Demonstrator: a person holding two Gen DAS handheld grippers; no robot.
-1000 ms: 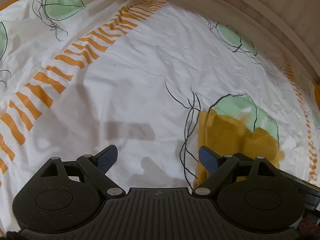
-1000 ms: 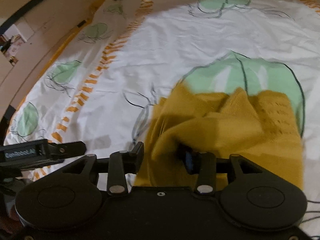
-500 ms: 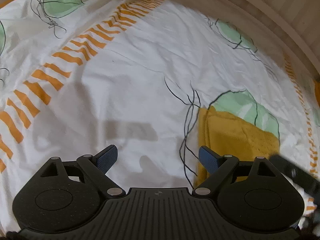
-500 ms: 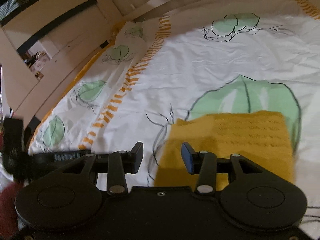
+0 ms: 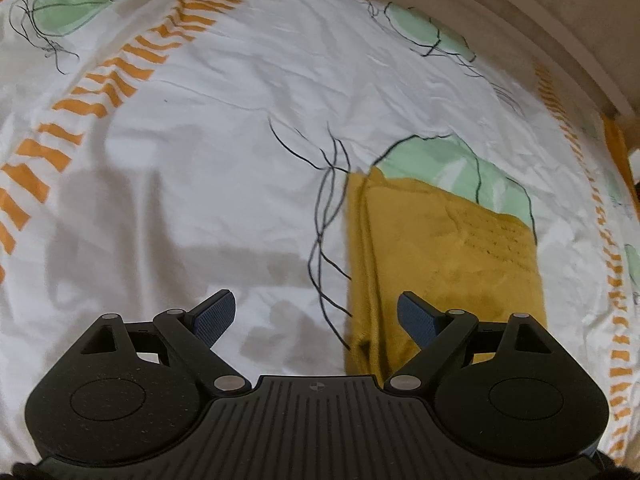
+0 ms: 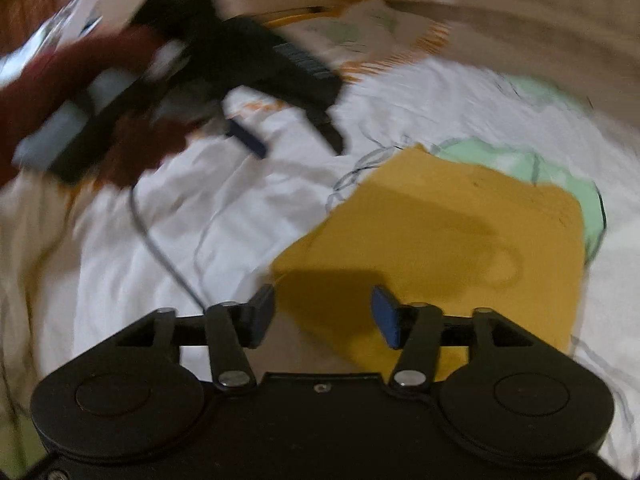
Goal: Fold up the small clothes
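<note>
The folded cloth point(image 6: 452, 240) lay just ahead of my right gripper point(image 6: 323, 312), jaws opening and empty; my left gripper point(image 5: 316, 316), spread wide, stood beside its left edge.

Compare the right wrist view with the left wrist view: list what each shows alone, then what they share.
Only the right wrist view: the left gripper from outside, held by a red sleeve, a thin cable, and the right gripper, jaws opening, nothing between them.

Only the left wrist view: the orange-striped band.

Both: the folded mustard garment on the leaf-print sheet.
</note>
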